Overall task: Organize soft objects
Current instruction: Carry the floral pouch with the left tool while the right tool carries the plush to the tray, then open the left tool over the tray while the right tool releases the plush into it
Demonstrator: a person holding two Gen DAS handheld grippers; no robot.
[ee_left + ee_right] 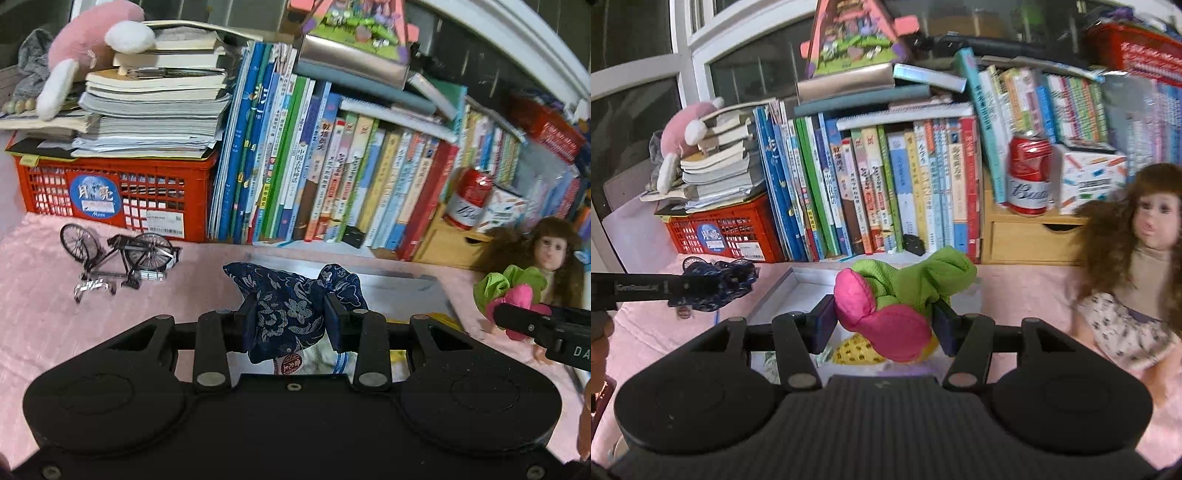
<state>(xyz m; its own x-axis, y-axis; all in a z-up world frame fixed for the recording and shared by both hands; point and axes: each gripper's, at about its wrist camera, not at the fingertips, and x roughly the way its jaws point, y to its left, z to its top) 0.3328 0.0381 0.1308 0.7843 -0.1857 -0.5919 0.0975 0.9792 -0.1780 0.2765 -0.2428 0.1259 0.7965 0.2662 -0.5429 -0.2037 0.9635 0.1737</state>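
- My left gripper [291, 314] has its fingers [248, 321] pinching a dark blue flowered pouch [291, 306]. The cloth bunches up above the pads and a tag end hangs below them.
- My right gripper [886, 314] has its fingers [824, 325] pinching a soft toy with a pink and green body [886, 310]. The pink lobes bulge toward the camera and the green part runs away from me toward the books [886, 192].
- Both soft things are off the pink-covered counter [37, 314], each held over a shallow grey box [798, 291] that lies flat in front of the row of books.
- The relation I steer by: the box is straight ahead of and below both pairs of fingers. From the left wrist view its far rim [388, 280] shows just past the pouch; from the right wrist view its open inside sits under the toy.
- A yellow patterned soft thing [857, 350] already lies in the box, right beneath the toy.
- The two grippers are side by side and near each other, the left one seen at the left edge of the right view, so I judge neither is clearly nearer to the box.
- The doll [1134, 266] sits on the counter to the right of the box, closer to my right hand.
- I would go down, not forward.
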